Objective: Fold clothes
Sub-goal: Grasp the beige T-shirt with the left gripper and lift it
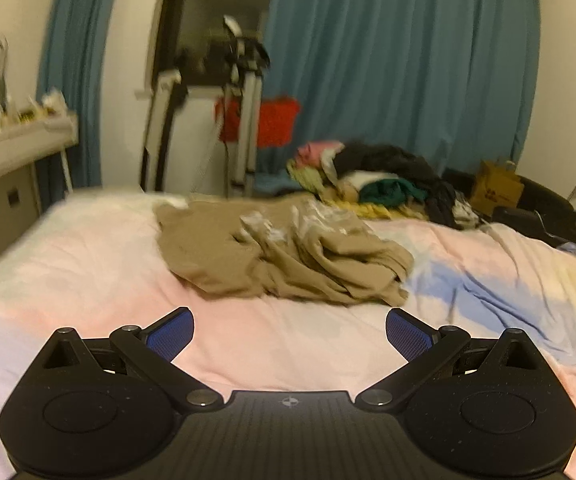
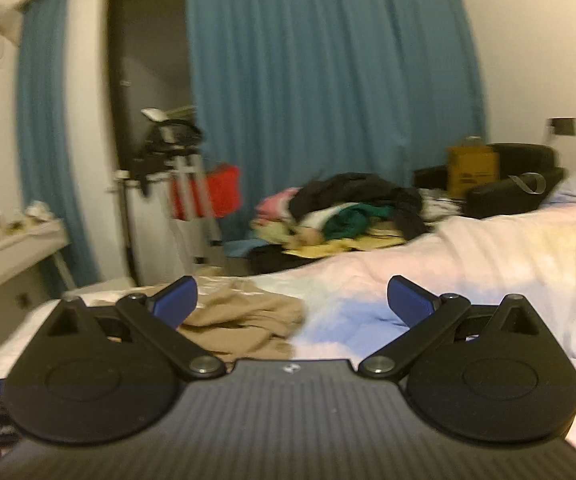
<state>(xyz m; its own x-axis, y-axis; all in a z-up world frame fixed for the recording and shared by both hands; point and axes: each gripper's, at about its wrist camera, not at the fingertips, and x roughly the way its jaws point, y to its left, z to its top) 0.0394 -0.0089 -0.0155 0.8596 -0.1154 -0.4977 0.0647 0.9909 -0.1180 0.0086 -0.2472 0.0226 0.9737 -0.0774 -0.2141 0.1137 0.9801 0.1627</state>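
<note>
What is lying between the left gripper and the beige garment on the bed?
Nothing but bare pink sheet. In the left wrist view the open left gripper has only sheet ahead of it up to the crumpled beige garment.

Clothes pile [image 1: 372, 176] beyond the tongs blurred, garments indistinguishable, tan garment [image 2: 244, 320] partly hidden behind right tongs [image 2: 292, 304]

Matt beige cloth garment [image 1: 280, 256], crumpled
</note>
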